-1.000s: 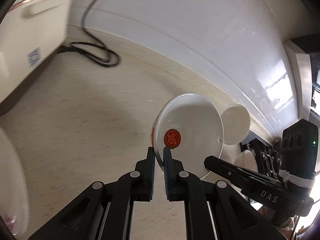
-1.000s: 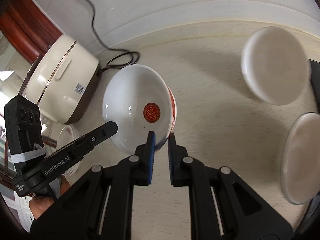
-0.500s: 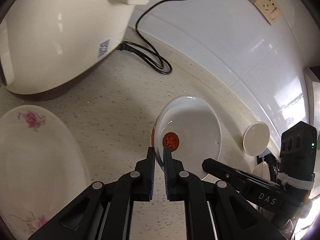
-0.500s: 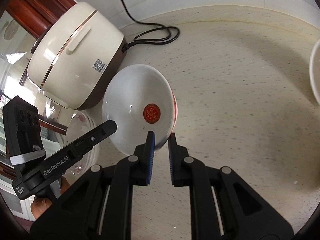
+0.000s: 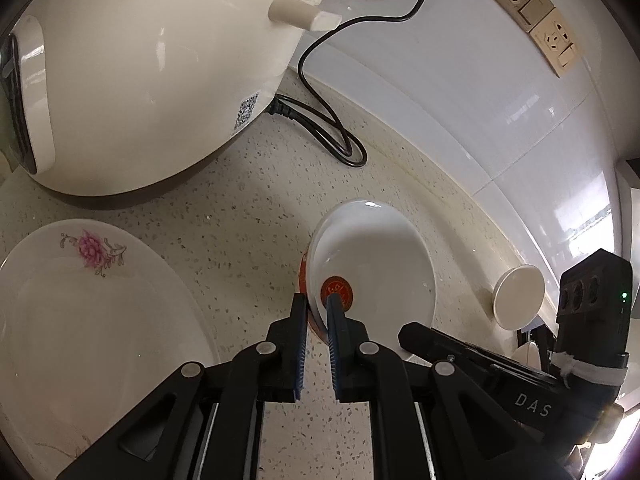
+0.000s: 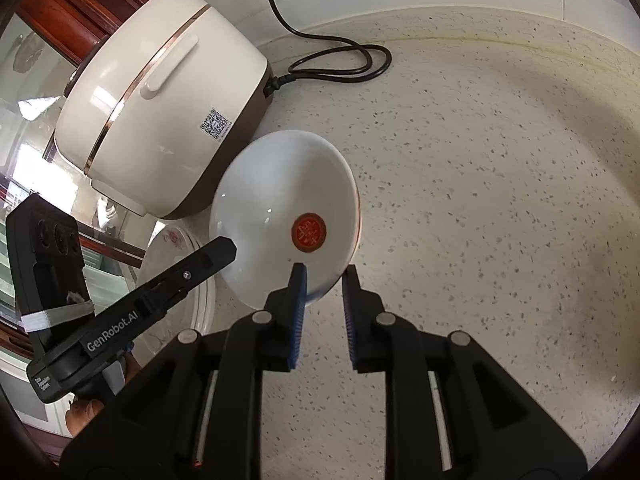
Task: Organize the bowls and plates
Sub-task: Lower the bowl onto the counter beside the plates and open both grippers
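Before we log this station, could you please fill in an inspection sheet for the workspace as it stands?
Surface: speckled countertop, no spills seen.
Job's things: white bowl with a red seal inside; floral plate flat beside it; small white dish near the wall.
Clutter: rice cooker behind the plate and bowl.
Tools: left tool shut on the bowl's rim; right tool has just been opening, rim between its fingers, the outer finger clear of it.
Cables: black power cord runs from the cooker, loops on the counter and climbs the wall.
Surroundings: tiled wall with wall sockets.
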`<state>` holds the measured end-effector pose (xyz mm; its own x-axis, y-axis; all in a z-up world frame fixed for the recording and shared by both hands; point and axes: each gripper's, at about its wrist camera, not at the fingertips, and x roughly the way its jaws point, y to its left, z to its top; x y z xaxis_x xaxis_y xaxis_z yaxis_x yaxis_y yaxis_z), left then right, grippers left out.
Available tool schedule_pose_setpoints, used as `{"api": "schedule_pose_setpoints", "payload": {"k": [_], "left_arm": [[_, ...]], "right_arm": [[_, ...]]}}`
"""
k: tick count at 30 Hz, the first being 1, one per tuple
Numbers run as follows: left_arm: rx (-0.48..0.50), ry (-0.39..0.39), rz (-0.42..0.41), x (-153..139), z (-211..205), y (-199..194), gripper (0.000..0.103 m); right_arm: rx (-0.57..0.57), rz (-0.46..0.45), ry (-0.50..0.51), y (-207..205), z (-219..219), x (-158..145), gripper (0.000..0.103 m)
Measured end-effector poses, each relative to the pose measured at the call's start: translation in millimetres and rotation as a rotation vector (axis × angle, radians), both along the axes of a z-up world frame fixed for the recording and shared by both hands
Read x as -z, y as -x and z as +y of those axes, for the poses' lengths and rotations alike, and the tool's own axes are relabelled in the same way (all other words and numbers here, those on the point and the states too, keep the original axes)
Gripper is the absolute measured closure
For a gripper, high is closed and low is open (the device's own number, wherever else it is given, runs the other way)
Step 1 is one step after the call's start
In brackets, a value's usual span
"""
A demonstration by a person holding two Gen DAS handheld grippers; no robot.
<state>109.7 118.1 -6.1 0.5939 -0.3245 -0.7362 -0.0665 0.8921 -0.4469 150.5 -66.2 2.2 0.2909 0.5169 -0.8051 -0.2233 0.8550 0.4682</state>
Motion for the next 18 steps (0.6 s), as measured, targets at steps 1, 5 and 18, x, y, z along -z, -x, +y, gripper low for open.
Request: {"api": "schedule_pose_setpoints", "payload": {"k": [1,5,18], "left_arm": [[-0.003,0.001,-0.002,-0.4,-0.5,-0.3,0.093],[-0.009,-0.007,-0.005,-1.3,-0.4,-1.7,0.088],[-0.044,-0.050,-0.025,-9.0,1.2,1.2,0.060]], "right_arm": [[0.001,-0.002,0.000,-0.7,0.4,-0.6,0.078],[-0.002,-0.014,-0.009,-2.9,2.6,-2.7,0.074],[0.023,-0.051,0.001,-1.1,-3.7,-5.3,0.064]]}}
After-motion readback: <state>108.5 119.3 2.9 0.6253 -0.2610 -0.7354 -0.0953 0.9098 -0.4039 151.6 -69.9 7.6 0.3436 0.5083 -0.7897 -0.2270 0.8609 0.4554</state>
